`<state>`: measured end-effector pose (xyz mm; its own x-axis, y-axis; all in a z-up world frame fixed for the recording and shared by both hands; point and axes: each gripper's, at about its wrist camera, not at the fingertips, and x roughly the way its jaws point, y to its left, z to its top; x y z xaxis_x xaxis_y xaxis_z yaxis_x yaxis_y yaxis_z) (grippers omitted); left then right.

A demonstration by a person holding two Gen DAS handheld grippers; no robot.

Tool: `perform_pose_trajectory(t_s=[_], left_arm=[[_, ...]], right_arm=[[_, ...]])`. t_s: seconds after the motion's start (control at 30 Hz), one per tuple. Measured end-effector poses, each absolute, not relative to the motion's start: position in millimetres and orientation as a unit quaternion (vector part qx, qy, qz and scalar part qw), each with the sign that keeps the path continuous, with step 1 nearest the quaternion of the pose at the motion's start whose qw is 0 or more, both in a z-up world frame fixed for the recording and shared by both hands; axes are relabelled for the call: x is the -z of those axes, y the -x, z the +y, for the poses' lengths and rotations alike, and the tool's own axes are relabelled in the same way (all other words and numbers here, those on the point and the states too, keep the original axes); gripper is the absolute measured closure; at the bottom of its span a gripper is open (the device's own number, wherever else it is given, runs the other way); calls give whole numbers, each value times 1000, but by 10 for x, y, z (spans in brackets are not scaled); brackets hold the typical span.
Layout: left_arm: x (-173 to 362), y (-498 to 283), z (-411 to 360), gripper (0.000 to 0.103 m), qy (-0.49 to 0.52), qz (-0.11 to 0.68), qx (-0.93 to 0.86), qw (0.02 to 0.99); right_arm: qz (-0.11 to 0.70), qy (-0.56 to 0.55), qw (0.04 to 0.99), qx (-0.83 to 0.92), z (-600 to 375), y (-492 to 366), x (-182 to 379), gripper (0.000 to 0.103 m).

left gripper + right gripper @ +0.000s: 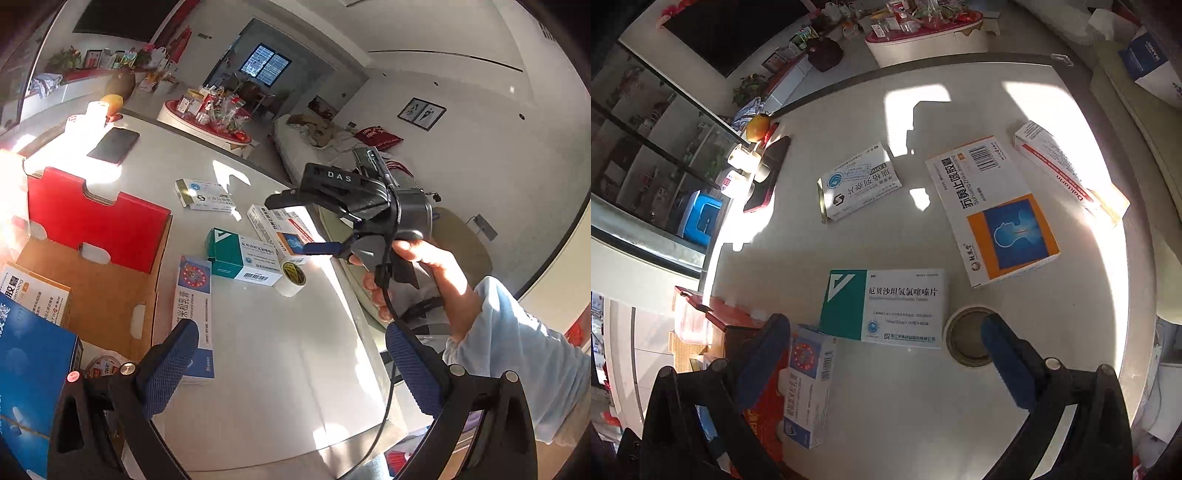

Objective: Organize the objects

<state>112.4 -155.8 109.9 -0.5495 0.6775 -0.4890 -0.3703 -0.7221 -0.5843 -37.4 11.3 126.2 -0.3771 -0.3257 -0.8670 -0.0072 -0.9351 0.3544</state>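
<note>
Several medicine boxes lie on the white table: a green-and-white box, an orange-and-blue box, a small white box, a red-striped Daktarin box and a cream box with a red-blue emblem. A tape roll stands beside the green box. My right gripper is open and empty, hovering above the green box and tape. My left gripper is open and empty over the table's near side.
An open cardboard box with a red flap holds an orange-white box and a blue box at the left. A phone, a mug and a fruit sit at the far edge.
</note>
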Motion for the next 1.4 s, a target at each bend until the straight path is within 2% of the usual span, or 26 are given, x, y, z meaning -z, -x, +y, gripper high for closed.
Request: perform_pose_trajectory(t_s=[0.07, 0.2, 0.3, 0.4, 0.53, 0.63, 0.7, 0.73, 0.77, 0.8, 0.83, 0.9, 1.03, 1.23, 1.3, 1.4], left_arm=[[-1090, -1084, -1579, 0, 361, -204, -862, 292], [-1068, -921, -1751, 0, 363, -205, -871, 260], [-1059, -851, -1889, 0, 377, -226, -863, 247], [-1036, -848, -1840, 0, 409, -213, -853, 243], [-1089, -874, -1502, 0, 425, -132, -869, 214], [-1123, -777, -1236, 0, 441, -139, -853, 241], [-1154, -742, -1024, 0, 438, -104, -861, 235], [-1135, -717, -939, 0, 439, -90, -865, 225], [-1089, -675, -883, 0, 446, -83, -864, 219], [-1026, -624, -854, 0, 456, -86, -858, 219], [-962, -587, -845, 0, 467, -92, -852, 217], [-842, -534, -865, 0, 486, -100, -843, 208], [-805, -586, -840, 1, 493, -93, -839, 209], [-777, -526, -692, 0, 500, -36, -845, 187], [-637, -402, -561, 0, 527, 2, -834, 165], [-440, -291, -480, 0, 541, 31, -833, 113]], right_arm=[[-67, -532, 131, 834, -50, 335, -1212, 0], [173, -498, 196, 827, -411, 157, -1134, 0], [287, -483, 225, 796, -524, 161, -987, 0], [333, -493, 260, 761, -612, 351, -836, 0], [363, -519, 301, 714, -701, 548, -584, 0], [380, -522, 310, 698, -718, 584, -456, 0], [365, -526, 307, 704, -662, 598, -471, 1], [347, -538, 301, 707, -612, 612, -473, 4], [313, -558, 296, 709, -545, 628, -483, 9], [281, -573, 300, 709, -484, 617, -504, 28], [259, -580, 304, 710, -435, 567, -528, 37], [257, -582, 299, 711, -396, 399, -545, 41], [207, -572, 244, 756, -197, 194, -659, 41], [-139, -512, 201, 823, 933, -63, -1249, 41], [-195, -495, 196, 824, 1127, -325, -1329, 41], [-226, -486, 190, 823, 1317, -681, -1346, 41]])
